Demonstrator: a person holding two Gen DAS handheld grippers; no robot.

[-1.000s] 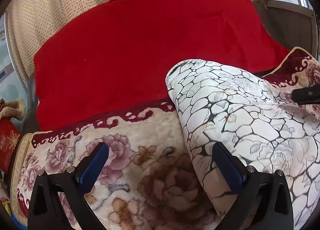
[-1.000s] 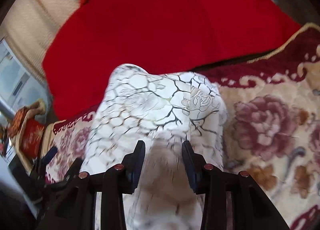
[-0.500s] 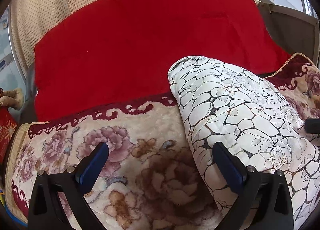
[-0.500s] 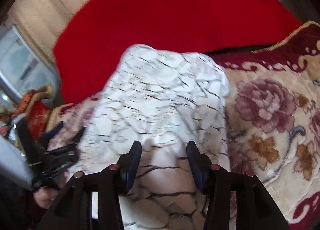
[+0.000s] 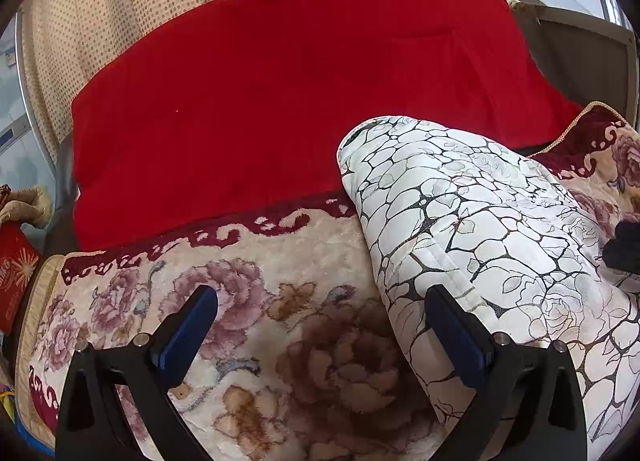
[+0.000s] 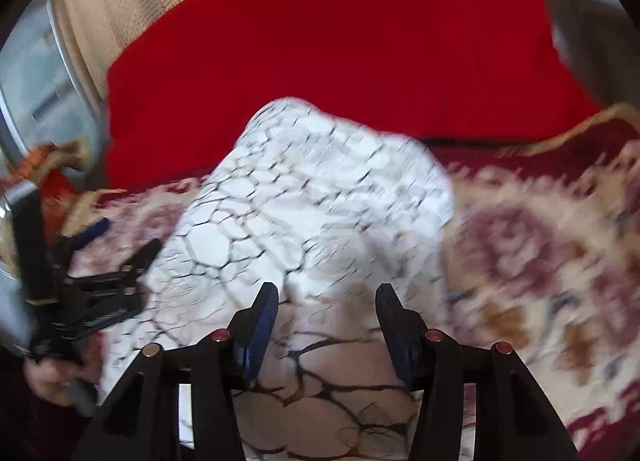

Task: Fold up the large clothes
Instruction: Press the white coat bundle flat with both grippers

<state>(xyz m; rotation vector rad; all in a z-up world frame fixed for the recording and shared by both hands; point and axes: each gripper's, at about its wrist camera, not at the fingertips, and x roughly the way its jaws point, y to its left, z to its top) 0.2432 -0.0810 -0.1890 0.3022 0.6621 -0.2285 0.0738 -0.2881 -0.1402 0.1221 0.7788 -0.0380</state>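
My left gripper (image 5: pixel 320 321) hangs with jaws spread wide, 1 finger against the white patterned coat (image 5: pixel 480 221), which lies on the flowered blanket (image 5: pixel 280 301). My right gripper (image 6: pixel 326 313) is spread over the coat too, pinching nothing.

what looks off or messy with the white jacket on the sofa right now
Nothing looks damaged or spilled. The white crackle-print jacket lies bunched in a rounded heap on the floral blanket, not flat. Both the left gripper and the right gripper are open.
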